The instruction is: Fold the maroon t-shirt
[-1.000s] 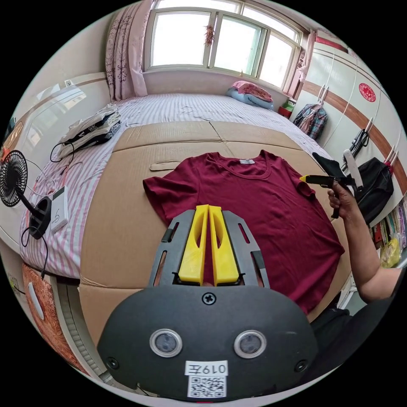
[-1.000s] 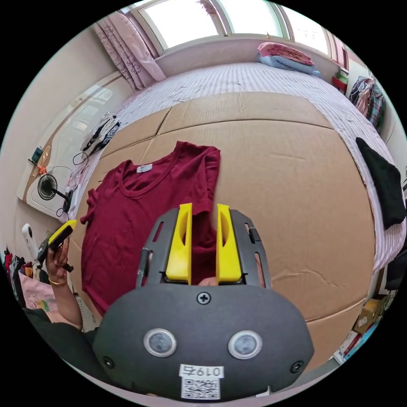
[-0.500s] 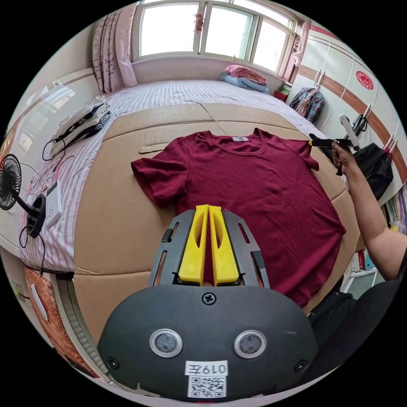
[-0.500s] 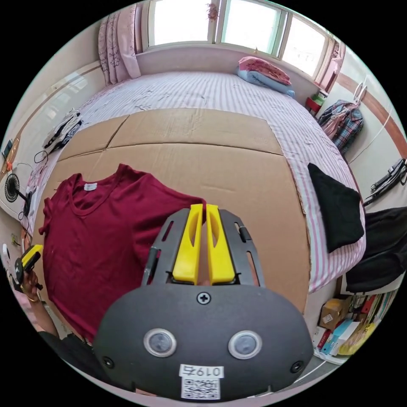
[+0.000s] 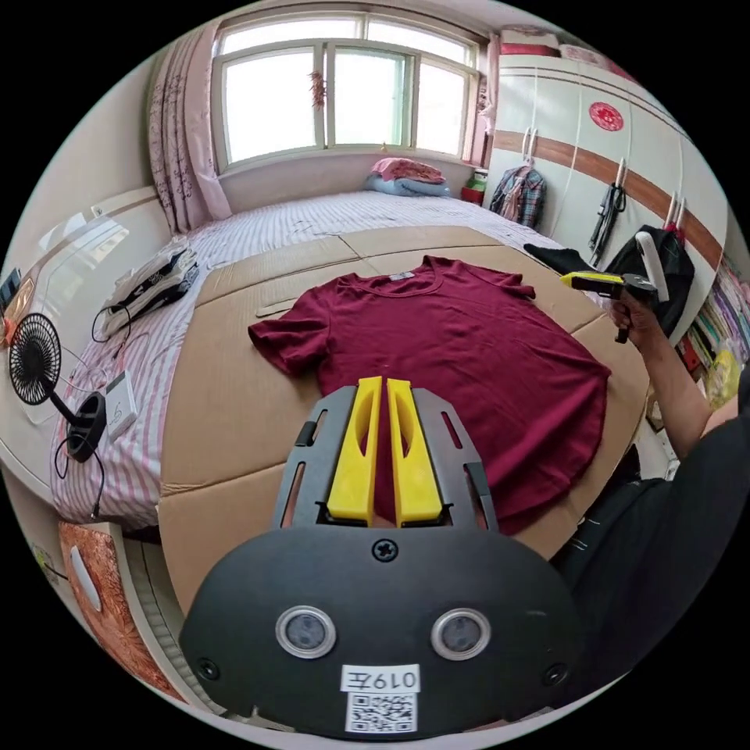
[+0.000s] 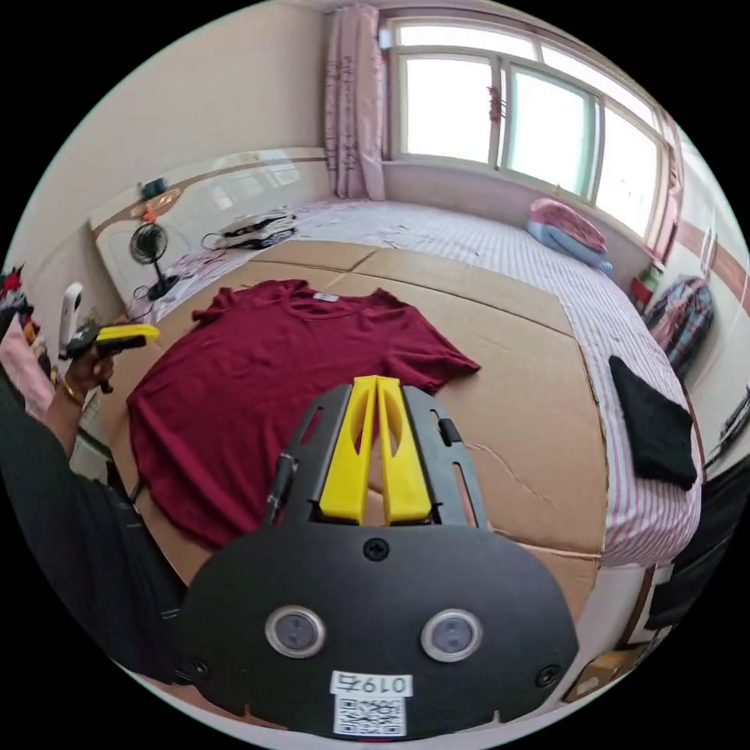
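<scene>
The maroon t-shirt lies spread flat, front up, on brown cardboard laid over a striped bed, collar toward the window. My left gripper hovers shut and holds nothing, above the hem's near side. It appears again in the right gripper view as the left gripper, held by a hand left of the shirt. My right gripper is shut on nothing, near the shirt's spread sleeve. From the left gripper view, the right gripper floats beyond the shirt's right edge, clear of the cloth.
A folded black garment lies on the bed beside the cardboard. A small fan, cables and a stack of folded clothes sit at the bed's other side. Bedding lies under the window. Bags hang on the wardrobe.
The right gripper's jaws, open a second ago, have closed. The sleeve near it, bunched before, now lies spread out. Both grippers have drawn back from the shirt and the views have swung.
</scene>
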`<state>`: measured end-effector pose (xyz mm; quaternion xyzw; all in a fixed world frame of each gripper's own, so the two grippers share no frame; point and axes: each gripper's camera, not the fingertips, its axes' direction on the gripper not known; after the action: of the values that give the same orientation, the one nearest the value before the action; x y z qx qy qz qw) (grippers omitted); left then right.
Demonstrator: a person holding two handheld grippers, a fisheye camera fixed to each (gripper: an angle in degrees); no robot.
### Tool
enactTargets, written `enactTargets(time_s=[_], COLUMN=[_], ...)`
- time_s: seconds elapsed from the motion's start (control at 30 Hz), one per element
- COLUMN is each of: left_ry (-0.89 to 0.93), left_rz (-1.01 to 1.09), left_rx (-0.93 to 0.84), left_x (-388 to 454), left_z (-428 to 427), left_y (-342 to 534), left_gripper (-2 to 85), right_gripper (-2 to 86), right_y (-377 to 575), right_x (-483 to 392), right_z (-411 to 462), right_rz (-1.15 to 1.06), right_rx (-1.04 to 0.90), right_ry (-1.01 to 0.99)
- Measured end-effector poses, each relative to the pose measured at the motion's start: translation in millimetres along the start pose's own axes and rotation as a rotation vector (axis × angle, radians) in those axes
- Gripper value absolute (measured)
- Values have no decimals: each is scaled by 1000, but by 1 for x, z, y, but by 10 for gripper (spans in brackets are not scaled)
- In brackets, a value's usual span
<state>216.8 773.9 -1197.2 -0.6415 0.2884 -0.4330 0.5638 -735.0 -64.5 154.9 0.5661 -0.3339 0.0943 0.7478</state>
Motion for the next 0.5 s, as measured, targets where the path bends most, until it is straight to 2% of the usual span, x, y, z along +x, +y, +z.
enactTargets(time_s=[0.07, 0.13, 0.2, 0.27, 0.37, 0.5], left_ry=[0, 63, 170, 199, 261, 309], left_rz=[56, 106, 214, 315, 458, 567], left_rx=[-1, 14, 35, 36, 17, 1], left_x=[20, 38, 65, 88, 121, 161], left_z=[-11, -23, -40, -52, -63, -70], left_y=[2, 5, 8, 13, 29, 46], left_gripper=[12, 12, 12, 12, 12, 11], right_gripper=[-9, -9, -9, -9, -5, 23], right_y=[25, 43, 54, 68, 94, 122], right_x=[-64, -101, -126, -156, -206, -244], right_z=[-18, -31, -40, -49, -48, -43], right_rz=[-142, -175, -221, -311, -516, -675], right_rx=[42, 123, 129, 119, 54, -12], right_ry=[54, 108, 15, -147, -162, -225])
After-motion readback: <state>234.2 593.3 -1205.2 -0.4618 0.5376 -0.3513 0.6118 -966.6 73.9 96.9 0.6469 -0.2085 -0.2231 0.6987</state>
